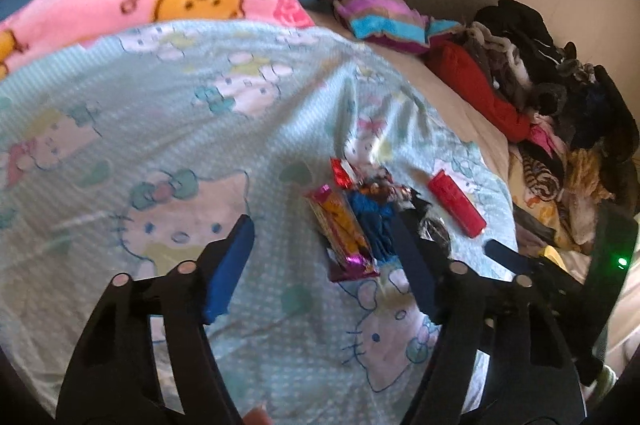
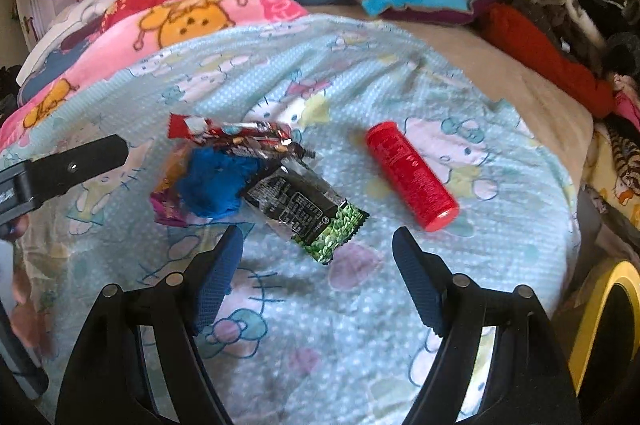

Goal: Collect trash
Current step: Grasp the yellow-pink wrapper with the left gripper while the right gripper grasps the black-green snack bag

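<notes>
Across the bed [image 2: 532, 97] spreads a pale blue cat-print blanket [image 2: 280, 65], with clothes piled along its right edge. Near the blanket's middle lies a red tube [image 2: 412, 175], long axis slanting from upper left to lower right. Left of it sits a heap of wrappers [image 2: 304, 209], partly overlapping and hard to separate. Both the left tongs [image 1: 320, 271] and right tongs [image 2: 316, 281] hover spread, pinching nothing.

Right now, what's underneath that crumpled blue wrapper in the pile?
The blue wrapper lies over an orange-and-magenta wrapper, beside the black-and-green packet. Whatever else it covers, down to the blanket, is hidden.
</notes>
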Demonstrator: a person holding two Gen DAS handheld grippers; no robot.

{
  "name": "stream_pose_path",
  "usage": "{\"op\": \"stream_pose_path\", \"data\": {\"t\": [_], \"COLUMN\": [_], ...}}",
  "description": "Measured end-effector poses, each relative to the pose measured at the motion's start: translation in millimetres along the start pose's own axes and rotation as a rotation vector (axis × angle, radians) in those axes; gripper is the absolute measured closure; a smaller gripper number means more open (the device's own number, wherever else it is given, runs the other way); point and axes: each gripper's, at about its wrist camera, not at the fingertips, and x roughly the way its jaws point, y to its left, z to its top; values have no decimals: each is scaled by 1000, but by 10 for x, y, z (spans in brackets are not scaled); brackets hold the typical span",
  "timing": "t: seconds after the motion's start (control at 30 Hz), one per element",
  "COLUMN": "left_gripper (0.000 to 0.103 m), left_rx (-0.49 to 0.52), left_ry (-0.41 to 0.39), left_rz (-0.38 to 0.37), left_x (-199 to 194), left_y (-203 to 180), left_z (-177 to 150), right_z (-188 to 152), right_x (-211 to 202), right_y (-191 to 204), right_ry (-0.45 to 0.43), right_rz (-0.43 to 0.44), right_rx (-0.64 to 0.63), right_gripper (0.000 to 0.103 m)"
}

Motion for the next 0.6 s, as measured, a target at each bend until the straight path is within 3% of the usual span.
{"op": "stream_pose_path", "data": {"t": [0.23, 0.4, 0.5, 0.57, 0.6], "left_gripper": [61, 69, 70, 74, 74], "left_rx": [-29, -50, -66, -70, -71], "left_ry": [63, 98, 106, 109, 110], "left_rz": [-42, -54, -58, -59, -60], "left_x": [217, 348, 385, 404, 409], "left_y": [-34, -41, -21, -15, -18], "left_z": [-70, -114, -130, -136, -141], "right_z": [3, -31, -51, -64, -72], "right_x": [203, 302, 305, 295, 288], "right_y": [-52, -113, -153, -203, -221], "right_ry": [33, 60, 55, 52, 50], "right_rz": [25, 49, 49, 52, 53], "right_rx": [29, 73, 89, 112, 122], "right_gripper": [29, 48, 65, 83, 85]}}
